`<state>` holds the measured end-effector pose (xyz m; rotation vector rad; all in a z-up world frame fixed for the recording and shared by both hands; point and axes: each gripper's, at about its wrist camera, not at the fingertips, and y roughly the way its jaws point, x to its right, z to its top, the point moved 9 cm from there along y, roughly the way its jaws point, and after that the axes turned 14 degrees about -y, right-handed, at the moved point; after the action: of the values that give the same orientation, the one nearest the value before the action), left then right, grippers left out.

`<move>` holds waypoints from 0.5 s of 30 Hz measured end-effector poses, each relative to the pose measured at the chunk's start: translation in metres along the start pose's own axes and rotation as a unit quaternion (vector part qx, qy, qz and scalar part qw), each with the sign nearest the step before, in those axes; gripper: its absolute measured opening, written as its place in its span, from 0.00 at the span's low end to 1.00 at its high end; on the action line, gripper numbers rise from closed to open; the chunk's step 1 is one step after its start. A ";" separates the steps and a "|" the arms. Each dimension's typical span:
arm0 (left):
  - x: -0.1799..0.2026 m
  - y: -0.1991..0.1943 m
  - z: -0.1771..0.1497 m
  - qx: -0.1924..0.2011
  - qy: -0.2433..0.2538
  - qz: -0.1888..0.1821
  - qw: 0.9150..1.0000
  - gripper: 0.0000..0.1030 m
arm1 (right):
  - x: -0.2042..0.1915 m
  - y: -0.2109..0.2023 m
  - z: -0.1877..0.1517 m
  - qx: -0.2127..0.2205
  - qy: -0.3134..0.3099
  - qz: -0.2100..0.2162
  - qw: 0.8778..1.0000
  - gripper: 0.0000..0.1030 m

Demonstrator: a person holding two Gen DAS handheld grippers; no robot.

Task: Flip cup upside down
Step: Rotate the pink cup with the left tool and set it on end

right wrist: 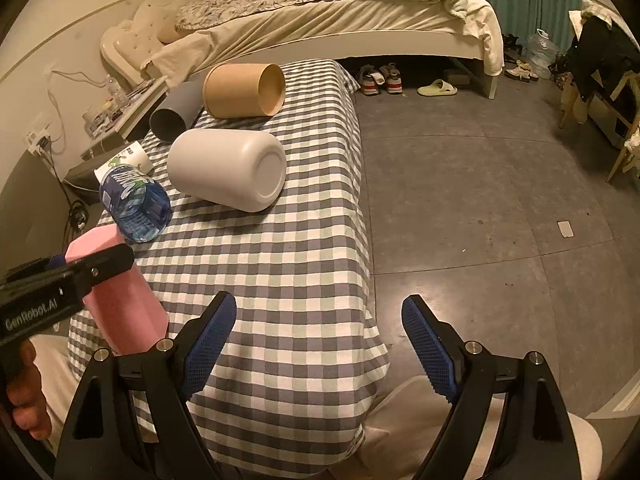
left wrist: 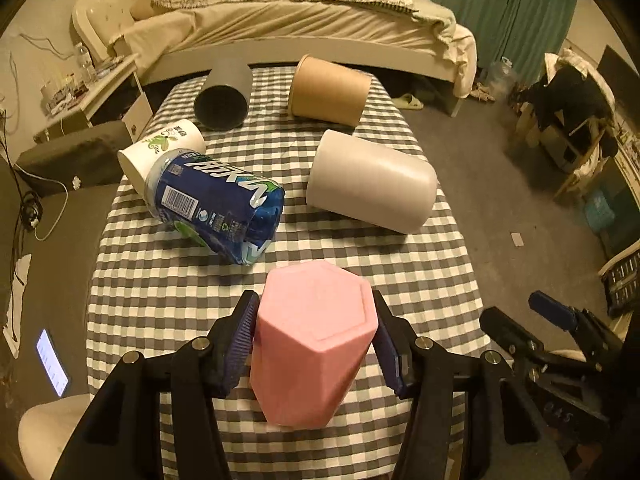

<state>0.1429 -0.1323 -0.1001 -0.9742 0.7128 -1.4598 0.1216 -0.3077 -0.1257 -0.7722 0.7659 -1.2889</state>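
Note:
A pink hexagonal cup [left wrist: 312, 340] stands with its closed base up, near the front of the checkered table [left wrist: 168, 280]. My left gripper [left wrist: 314, 344] has a finger on each side of the cup and is shut on it. The cup also shows at the left of the right wrist view [right wrist: 120, 304], with the left gripper's arm across it. My right gripper [right wrist: 320, 344] is open and empty, off the table's right front edge, above the floor.
Several containers lie on their sides further back: a blue-labelled plastic cup [left wrist: 218, 208], a white paper cup [left wrist: 160, 152], a grey cup [left wrist: 224, 96], a brown cup [left wrist: 328, 90] and a big white cup [left wrist: 372, 182]. A bed [left wrist: 300, 16] stands behind. A phone [left wrist: 52, 362] lies low at the left.

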 end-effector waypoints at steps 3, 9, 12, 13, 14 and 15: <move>0.003 -0.003 -0.007 0.009 0.012 0.009 1.000 0.54 | 0.000 0.000 0.000 -0.001 0.000 0.001 1.000 0.82; -0.006 -0.013 -0.033 0.028 0.033 0.014 0.999 0.55 | 0.002 0.000 -0.001 -0.001 -0.001 -0.002 1.000 0.82; -0.005 -0.015 -0.033 0.030 0.035 0.008 0.999 0.56 | 0.001 0.000 0.000 0.000 -0.002 -0.003 1.000 0.82; -0.005 -0.015 -0.033 0.030 0.033 0.006 0.999 0.57 | 0.001 0.000 0.000 0.001 -0.002 -0.004 1.000 0.82; -0.005 -0.015 -0.032 0.030 0.030 0.002 0.999 0.58 | 0.001 0.000 0.000 0.001 -0.003 -0.004 1.000 0.82; -0.005 -0.015 -0.031 0.034 0.026 -0.001 0.999 0.63 | 0.001 -0.001 0.001 0.003 -0.003 -0.005 1.000 0.82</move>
<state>0.1083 -0.1286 -0.1022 -0.8894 0.6955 -1.5059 0.1219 -0.3086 -0.1247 -0.7753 0.7532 -1.2967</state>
